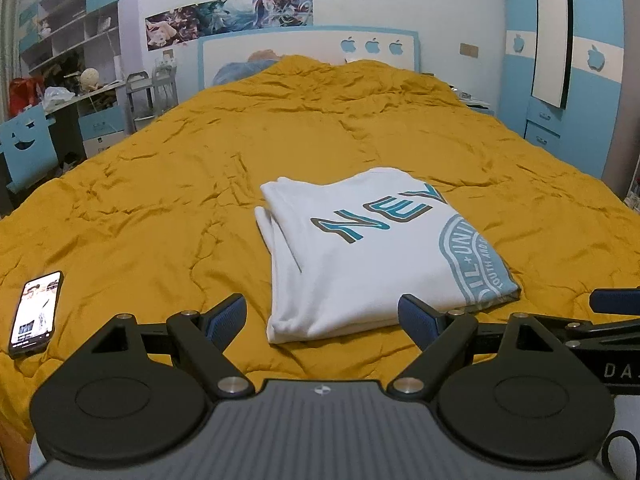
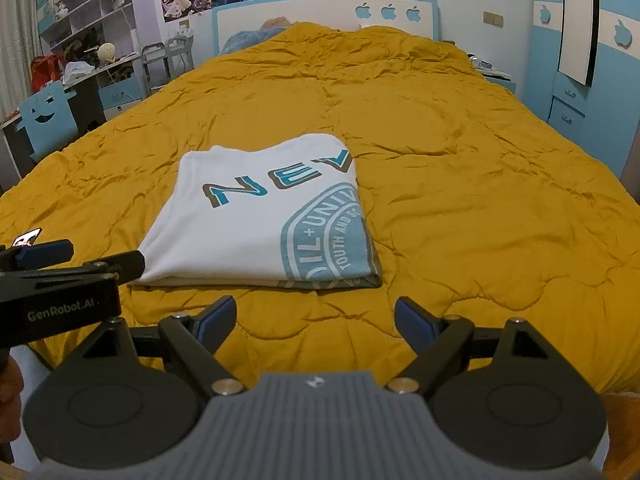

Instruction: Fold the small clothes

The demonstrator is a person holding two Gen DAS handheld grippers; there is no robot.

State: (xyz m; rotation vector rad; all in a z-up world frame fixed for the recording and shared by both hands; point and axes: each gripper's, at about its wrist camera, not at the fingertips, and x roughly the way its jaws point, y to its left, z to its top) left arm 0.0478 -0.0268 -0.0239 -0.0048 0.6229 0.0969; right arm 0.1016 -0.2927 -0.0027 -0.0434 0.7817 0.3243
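Two grippers hover low over the near edge of the bed, both with jaws spread wide and nothing between them. The left gripper [image 1: 322, 318] has its blue pads either side of the near hem of the shirt [image 1: 360, 256], and its right pad overlaps the hem in the picture; whether it touches cloth cannot be told from this angle. The right gripper [image 2: 314, 320] sits short of the shirt, which lies just ahead and to its left, with bare quilt [image 2: 460, 200] under its pads.

The shirt is white with teal print, already folded into a compact rectangle, flat on the quilt. Judged from this, the fold is complete or one fold from complete.

Risks from here:
- A pinch at the near hem may take only the top layer, since several stacked layers show at that edge. The lift would then peel the stack open.
- The quilt is soft and creased. A pad driven low may catch quilt with the shirt and drag both.
- The grippers stand close side by side. Moving either inward could knock the pair together.

View differences:
- The left view shows a phone [image 1: 36, 314], screen lit, lying on the quilt well to the left of the left gripper. The right view shows only a corner of it behind the left gripper's finger.
- The left view shows doubled folds along the shirt's left edge.
- The right view shows the near hem in full and the gap before it.
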